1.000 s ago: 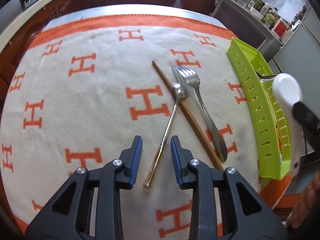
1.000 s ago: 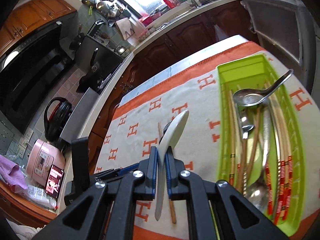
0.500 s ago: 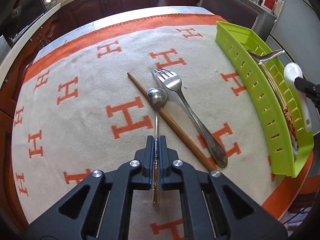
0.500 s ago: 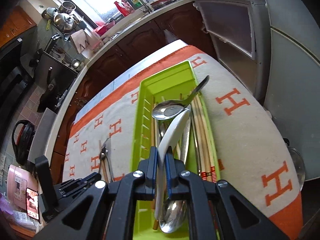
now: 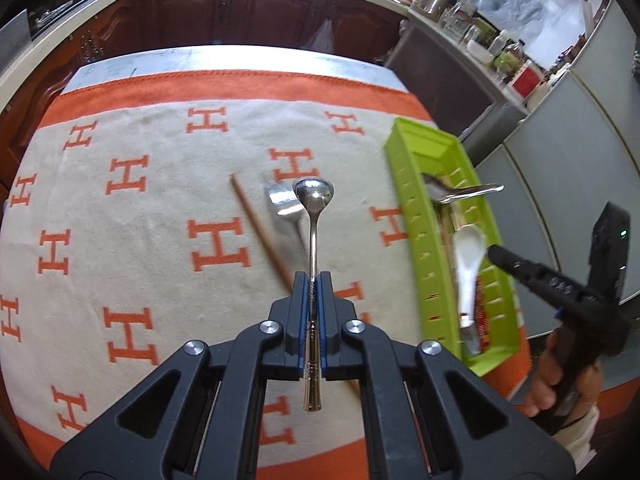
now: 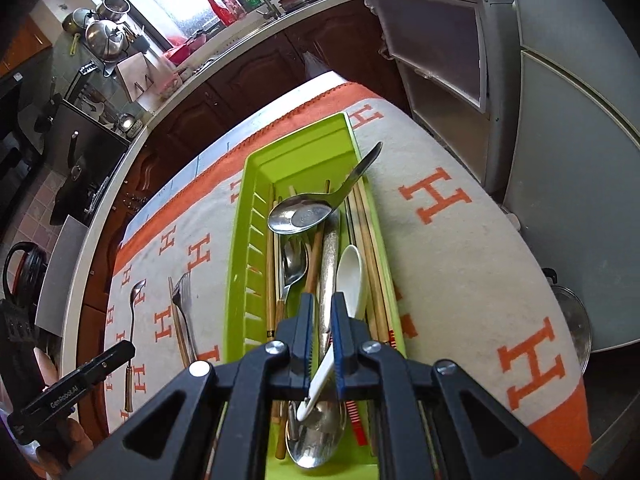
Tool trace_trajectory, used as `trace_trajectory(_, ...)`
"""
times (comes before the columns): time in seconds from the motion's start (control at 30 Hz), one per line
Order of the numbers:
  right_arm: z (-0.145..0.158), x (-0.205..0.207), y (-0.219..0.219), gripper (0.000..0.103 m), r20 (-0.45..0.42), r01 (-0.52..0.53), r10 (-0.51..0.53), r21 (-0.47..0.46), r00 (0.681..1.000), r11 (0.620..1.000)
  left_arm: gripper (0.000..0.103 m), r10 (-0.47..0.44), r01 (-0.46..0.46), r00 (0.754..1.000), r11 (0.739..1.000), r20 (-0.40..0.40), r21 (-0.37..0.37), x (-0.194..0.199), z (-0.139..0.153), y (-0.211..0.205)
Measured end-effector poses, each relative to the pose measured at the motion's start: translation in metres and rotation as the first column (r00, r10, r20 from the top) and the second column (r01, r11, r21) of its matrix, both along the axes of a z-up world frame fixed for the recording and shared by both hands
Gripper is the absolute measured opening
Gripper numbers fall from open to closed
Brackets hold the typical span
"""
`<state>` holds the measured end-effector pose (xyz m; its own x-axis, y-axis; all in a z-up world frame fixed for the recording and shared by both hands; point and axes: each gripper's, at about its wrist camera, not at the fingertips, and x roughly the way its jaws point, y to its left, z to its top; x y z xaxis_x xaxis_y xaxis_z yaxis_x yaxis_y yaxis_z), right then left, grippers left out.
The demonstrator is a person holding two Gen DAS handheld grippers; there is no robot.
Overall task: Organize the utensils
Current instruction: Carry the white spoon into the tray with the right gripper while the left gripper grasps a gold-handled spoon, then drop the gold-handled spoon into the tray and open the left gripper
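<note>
Left hand-held gripper is clamping the handle of the metal spoon, jaws closed tight on it. The spoon is sitting in mid-frame, bowl pointing away, looking lifted clear of the cloth; the picture under it is blurring.

Beyond the spoon, centre of the left wrist frame, a fork and a single wooden chopstick are lying on the orange-and-cream cloth covering the bench, just beside each other.

Right hand-held gripper is sitting low over the near end of the green tray, jaws narrow, with the white ceramic spoon handle between the pads. Its bowl is lying in among the utensils in the tray. I can't tell whether the pads are pressing on it.

The tray is holding chopsticks, several metal spoons and a big serving spoon propped across the far part, handle sticking over the right rim.

Left wrist view: tray at right of frame, my right hand at lower right.
</note>
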<state>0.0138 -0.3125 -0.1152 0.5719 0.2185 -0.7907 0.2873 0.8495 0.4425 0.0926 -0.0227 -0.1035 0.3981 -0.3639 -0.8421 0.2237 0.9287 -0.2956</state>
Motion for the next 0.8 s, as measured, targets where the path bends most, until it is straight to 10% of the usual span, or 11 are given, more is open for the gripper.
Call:
trace_trajectory(0.27, 0.016, -0.014, -0.004, 0.008, 0.043, 0.022, -0.021, -0.025, 0.999, 0.999, 0.002, -0.096, 0.096, 0.995, 0.994, 0.014, -0.042, -0.007, 0.026, -0.078)
trace_trajectory(0.8, 0.018, -0.023, -0.007, 0.008, 0.043, 0.029, -0.027, -0.042, 0.999, 0.999, 0.003, -0.181, 0.184, 0.983, 0.98, -0.044, 0.082, -0.011, -0.016, -0.162)
